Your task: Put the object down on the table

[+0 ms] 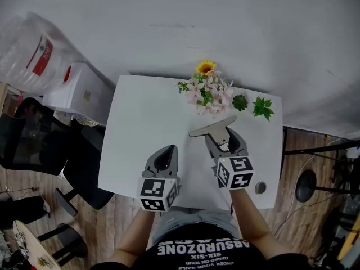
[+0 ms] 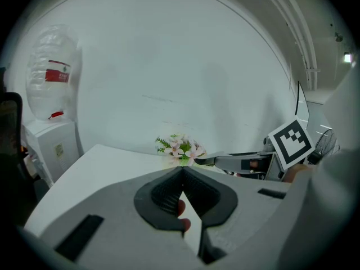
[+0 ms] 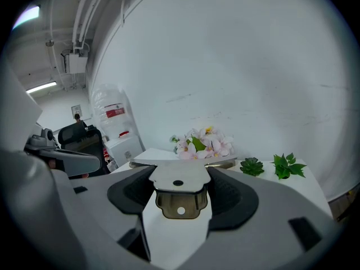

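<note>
- I'm working over the white tabletop [image 1: 135, 122].
- My right gripper [image 1: 221, 137] is pinching the metal bracket [image 1: 209, 129] by its stem. Its crossbar is lying left to right ahead of the fingers, seemingly raised above the tabletop.
- My left gripper [image 1: 167, 153] is idling alongside, fingers pressed together on nothing.

Head view: white table [image 1: 140, 122] against a pale wall, with flowers [image 1: 207, 91], a succulent [image 1: 240, 102] and a leafy sprig [image 1: 262, 107] in a row along its far edge. Right gripper [image 1: 222, 138] over the table's middle-right, jaws closed on a flat grey metal piece [image 1: 209, 127] whose wide bar points toward the flowers. Left gripper [image 1: 164, 157] near the front edge, well apart from the piece, nothing seen in it; black chair [image 1: 34, 145] on the wood floor to the left.
</note>
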{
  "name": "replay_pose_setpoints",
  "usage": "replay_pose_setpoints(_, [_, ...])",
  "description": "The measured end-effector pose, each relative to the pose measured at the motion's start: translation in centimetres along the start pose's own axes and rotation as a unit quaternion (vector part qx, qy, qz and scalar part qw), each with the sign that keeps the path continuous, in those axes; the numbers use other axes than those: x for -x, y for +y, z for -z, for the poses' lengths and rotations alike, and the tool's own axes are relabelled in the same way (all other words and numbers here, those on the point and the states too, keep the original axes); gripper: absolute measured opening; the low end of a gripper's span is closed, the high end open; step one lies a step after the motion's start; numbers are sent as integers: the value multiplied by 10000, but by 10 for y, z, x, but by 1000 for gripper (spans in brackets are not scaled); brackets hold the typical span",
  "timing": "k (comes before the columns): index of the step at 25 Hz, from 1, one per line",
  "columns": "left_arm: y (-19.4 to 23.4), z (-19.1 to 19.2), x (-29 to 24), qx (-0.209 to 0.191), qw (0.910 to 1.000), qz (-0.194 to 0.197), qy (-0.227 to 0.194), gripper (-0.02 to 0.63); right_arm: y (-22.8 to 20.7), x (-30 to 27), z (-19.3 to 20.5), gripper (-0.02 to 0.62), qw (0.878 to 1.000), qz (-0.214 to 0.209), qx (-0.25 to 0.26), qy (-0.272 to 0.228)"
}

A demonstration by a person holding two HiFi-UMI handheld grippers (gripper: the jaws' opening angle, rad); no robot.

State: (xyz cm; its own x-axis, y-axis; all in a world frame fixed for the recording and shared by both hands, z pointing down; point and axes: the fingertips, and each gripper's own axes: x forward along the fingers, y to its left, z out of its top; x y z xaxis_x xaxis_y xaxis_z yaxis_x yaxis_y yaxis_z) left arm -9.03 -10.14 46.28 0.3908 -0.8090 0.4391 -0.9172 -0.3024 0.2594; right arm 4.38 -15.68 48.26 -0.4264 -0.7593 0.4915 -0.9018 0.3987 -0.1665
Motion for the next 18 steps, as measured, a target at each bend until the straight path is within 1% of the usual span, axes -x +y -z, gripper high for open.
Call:
replay_pose_setpoints(5, [4,5,-3,43,10000,-22,74,6,-2,-5,7,288,10000,20,-32,84])
replay_pose_setpoints(18, [1,8,-15,31,9997,81,213,5,-12,-16,23,288,9994,84,-124,300])
